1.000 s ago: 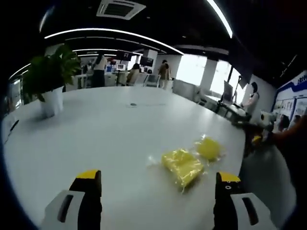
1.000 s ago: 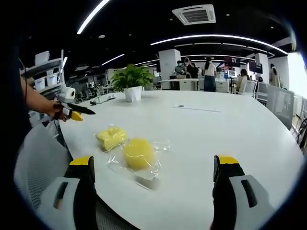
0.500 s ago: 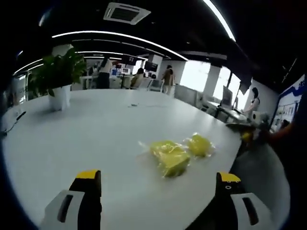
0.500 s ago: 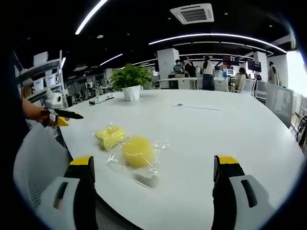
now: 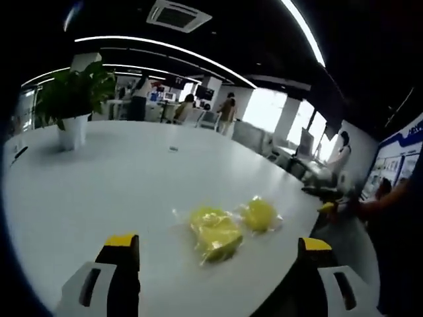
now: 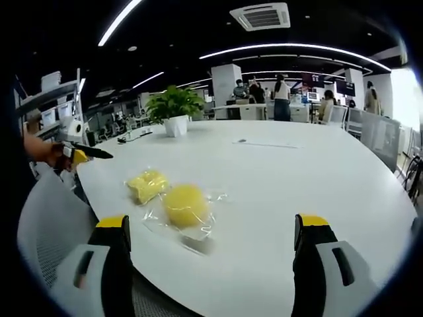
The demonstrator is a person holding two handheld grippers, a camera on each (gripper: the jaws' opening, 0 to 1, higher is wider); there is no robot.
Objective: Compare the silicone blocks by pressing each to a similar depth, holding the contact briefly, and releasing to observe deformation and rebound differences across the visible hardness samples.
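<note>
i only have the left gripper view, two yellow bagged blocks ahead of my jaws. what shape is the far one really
Observer: In the right gripper view the far one is a rounded yellow block, dome-like, in a clear bag.
Operator: and the other one
Observer: The other yellow block looks flatter and squarish, bagged too, lying beside the round one toward the potted plant.
Operator: is my right gripper on anything
Observer: No. The right gripper is open, its jaws wide apart above the white table, touching neither block.
</note>
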